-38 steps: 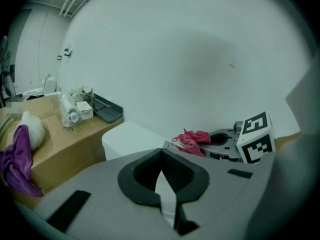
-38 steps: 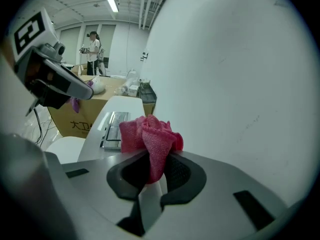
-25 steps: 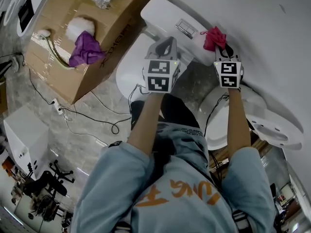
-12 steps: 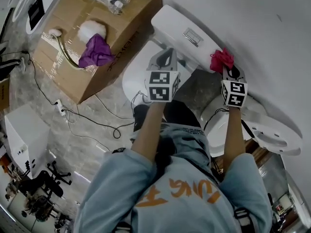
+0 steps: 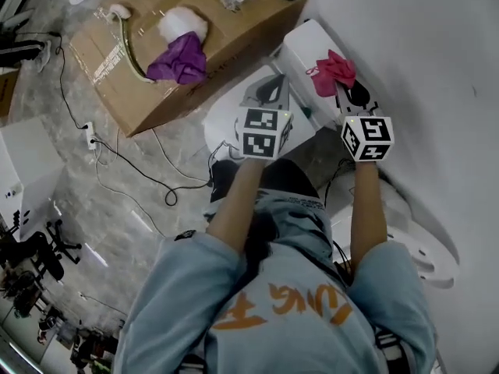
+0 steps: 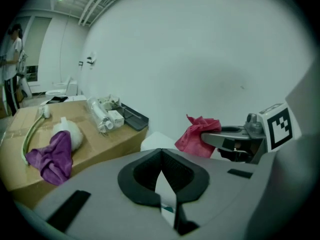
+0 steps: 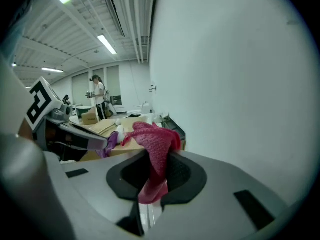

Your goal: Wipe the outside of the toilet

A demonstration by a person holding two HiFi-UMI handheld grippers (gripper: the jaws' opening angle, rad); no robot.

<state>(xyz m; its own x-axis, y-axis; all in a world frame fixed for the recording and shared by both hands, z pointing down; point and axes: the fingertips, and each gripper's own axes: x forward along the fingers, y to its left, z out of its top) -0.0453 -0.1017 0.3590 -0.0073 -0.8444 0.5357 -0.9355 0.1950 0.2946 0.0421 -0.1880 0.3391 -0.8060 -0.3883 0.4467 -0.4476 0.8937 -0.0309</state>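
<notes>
Crimson cloth (image 5: pixel 334 70) is being pinched between the jaws of the right gripper (image 5: pixel 348 93) and held over the white toilet tank (image 5: pixel 295 47), at one o'clock in the head view. The left gripper (image 5: pixel 269 92) is being carried beside it, jaws pressed together on nothing. A purple rag (image 5: pixel 181 59) is being borne by the cardboard box (image 5: pixel 140 92) at eleven o'clock.

Even, diffuse illumination is provided by ceiling strip lights (image 7: pixel 106 44). Shadows are faint. Both gripper views are barrel-distorted and black-vignetted at the corners; near foregrounds are softened.
</notes>
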